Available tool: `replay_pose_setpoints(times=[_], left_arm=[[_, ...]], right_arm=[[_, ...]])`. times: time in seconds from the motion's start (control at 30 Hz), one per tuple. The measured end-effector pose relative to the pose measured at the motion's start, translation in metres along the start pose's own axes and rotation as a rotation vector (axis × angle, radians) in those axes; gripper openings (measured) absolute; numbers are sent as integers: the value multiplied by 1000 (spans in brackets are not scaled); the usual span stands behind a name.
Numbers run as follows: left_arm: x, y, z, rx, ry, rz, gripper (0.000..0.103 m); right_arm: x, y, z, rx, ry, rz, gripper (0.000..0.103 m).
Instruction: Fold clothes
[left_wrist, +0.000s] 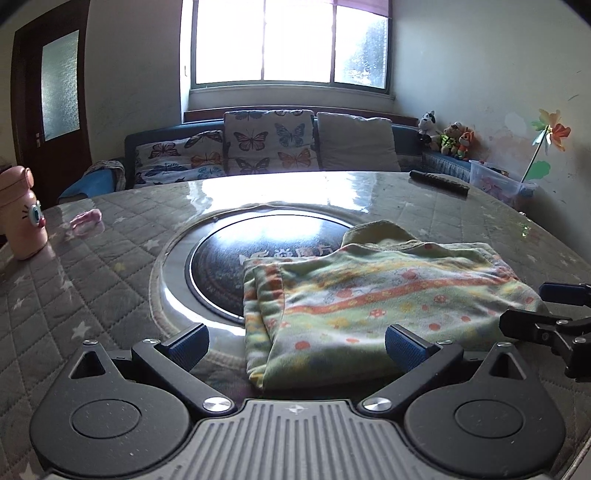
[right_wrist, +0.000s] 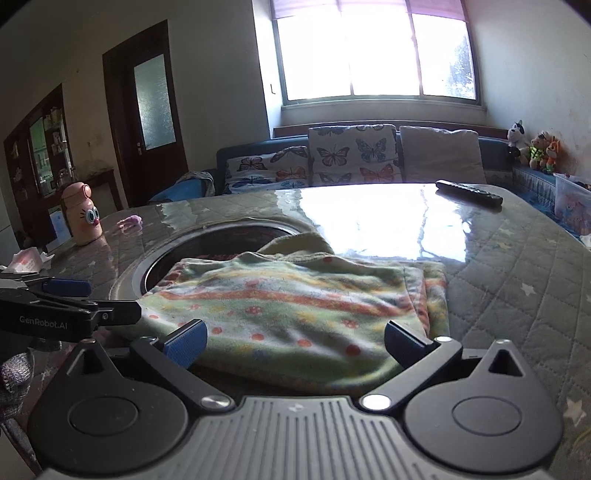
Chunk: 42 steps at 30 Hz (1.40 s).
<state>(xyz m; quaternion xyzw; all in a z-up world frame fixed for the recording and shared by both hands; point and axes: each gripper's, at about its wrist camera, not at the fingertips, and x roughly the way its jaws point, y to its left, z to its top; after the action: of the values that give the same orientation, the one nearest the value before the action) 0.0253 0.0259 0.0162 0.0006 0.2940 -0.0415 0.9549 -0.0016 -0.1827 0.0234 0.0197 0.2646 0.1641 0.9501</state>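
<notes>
A small green garment (left_wrist: 376, 299) with orange stripes and red dots lies folded on the quilted table (left_wrist: 92, 266), partly over a dark round inset (left_wrist: 229, 258). My left gripper (left_wrist: 295, 343) stands open at the garment's near left corner, nothing between its blue pads. The right gripper (left_wrist: 554, 314) shows at the right edge of the left wrist view. In the right wrist view the same garment (right_wrist: 295, 306) lies just ahead of my right gripper (right_wrist: 295, 345), whose jaws stand wide and empty. The left gripper (right_wrist: 70, 299) reaches in from the left there.
A pink bottle with cartoon eyes (left_wrist: 24, 214) and a small pink item (left_wrist: 86, 219) sit at the table's far left. A black remote (left_wrist: 439, 181) lies at the far right. A sofa with butterfly cushions (left_wrist: 269, 142) stands behind the table, under a bright window.
</notes>
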Motion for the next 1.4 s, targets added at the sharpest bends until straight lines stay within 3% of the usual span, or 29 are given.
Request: replay_pose_setpoints(times=[0.3, 1.4], left_arm=[[-8, 3, -10, -35, 16, 19, 103], [-36, -15, -24, -1, 0, 17, 103]], right_arm=[[-8, 5, -7, 21, 4, -23, 103], [-31, 20, -20, 15, -8, -8, 103]])
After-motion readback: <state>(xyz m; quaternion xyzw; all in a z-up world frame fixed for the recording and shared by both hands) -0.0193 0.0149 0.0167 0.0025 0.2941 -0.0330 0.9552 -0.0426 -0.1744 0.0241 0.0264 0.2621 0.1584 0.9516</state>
